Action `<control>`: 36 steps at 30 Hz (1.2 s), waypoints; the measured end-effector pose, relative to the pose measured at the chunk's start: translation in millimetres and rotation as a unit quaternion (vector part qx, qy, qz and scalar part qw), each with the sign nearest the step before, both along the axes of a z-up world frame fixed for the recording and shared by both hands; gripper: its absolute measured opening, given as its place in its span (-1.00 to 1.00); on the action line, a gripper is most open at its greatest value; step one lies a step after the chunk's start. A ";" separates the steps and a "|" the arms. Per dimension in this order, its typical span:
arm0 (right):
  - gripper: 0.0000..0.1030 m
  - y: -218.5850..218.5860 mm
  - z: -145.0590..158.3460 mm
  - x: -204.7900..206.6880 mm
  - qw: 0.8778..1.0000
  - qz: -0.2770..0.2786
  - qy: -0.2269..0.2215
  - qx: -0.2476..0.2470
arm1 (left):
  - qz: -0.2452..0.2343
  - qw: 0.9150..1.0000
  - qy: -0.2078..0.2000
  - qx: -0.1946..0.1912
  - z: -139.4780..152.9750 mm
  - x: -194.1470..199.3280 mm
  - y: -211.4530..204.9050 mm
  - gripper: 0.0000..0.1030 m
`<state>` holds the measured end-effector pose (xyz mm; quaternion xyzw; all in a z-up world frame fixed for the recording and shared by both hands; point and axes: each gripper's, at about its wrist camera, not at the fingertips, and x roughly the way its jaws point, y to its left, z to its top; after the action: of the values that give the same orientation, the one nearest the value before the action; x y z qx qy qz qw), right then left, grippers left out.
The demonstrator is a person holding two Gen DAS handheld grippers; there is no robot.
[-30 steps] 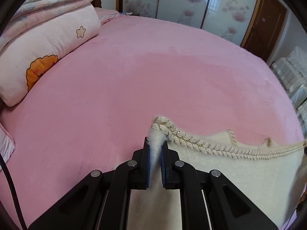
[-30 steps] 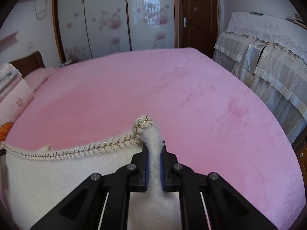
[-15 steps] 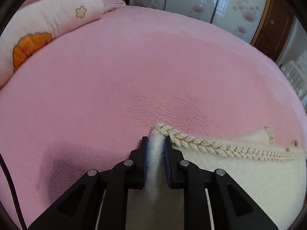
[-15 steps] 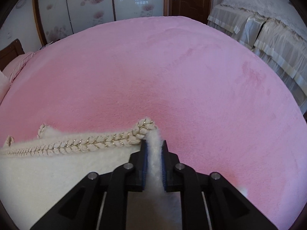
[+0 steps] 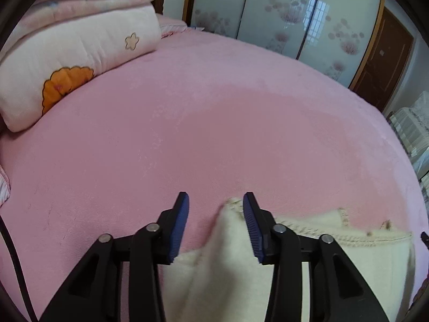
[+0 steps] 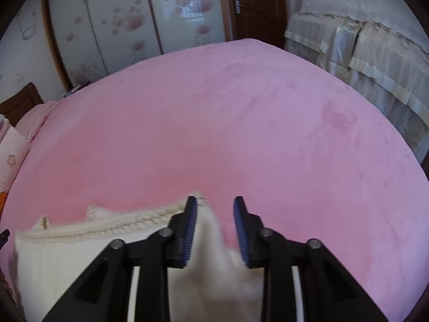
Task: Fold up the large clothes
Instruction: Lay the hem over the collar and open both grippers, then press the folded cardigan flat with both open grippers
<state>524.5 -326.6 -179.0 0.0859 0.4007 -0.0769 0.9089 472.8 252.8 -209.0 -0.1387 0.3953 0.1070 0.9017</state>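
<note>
1. I am looking along the left gripper (image 5: 215, 201): its fingers (image 5: 179, 225) are standing well apart, and the cream garment (image 5: 370, 257) is lying loose between them, brushing the inner face of the right-hand finger but not being pinched.
2. I am seeing the garment spread flat on the pink bed (image 5: 214, 123), at the near edge, with its braided trim (image 5: 375, 237) running off to the right. A folded quilt (image 5: 80, 53) is sitting well away at the far left.
3. I am judging the garment as soft, fluffy and light: it is going to sag and bunch wherever I am not supporting it, and the thick pile could slip from a shallow pinch. The corners where the braided trim ends look like the firmest places to take hold, one per hand.
4. Moving to the right gripper (image 6: 215, 201), I am finding the same thing: its fingers (image 6: 242, 230) are parted, the garment's corner lying slack in the gap and resting against the left-hand finger, with nothing being squeezed.
5. Compared with a second ago, both grippers were clamping a raised corner of the garment; the left fingers have just been opening and are now letting it go, and the right pair have parted as well. The braided edge, lifted then, is now lying down on the bed, and both views are showing more of the room.
</note>
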 end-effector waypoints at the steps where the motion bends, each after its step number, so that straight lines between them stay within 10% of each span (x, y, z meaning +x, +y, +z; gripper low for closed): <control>1: -0.73 10.1 0.4 2.7 1.000 0.011 0.003 -0.004 | -0.006 1.000 -0.003 0.002 1.4 0.0 -6.7 -0.54; 9: -0.78 60.0 -40.1 23.4 0.997 0.044 0.043 -0.037 | -0.008 0.996 0.083 0.029 -60.6 21.1 -18.6 -0.89; 19: -0.99 -33.5 -57.8 14.8 0.995 -0.064 0.079 -0.023 | -0.004 0.997 0.079 0.013 -65.4 26.9 4.0 -0.80; 26: -0.98 -26.8 -21.5 -12.6 0.997 -0.052 0.045 -0.021 | -0.003 0.996 0.093 0.002 -19.7 0.7 -4.6 -0.03; 36: -0.94 60.3 71.2 -95.9 0.998 0.056 -0.007 0.010 | -0.074 0.997 0.026 -0.001 87.2 -111.3 -64.2 0.53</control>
<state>428.6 -266.3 -107.9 0.0725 0.3990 -0.0209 0.9138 361.5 188.5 -121.8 -0.1070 0.4282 0.0431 0.8963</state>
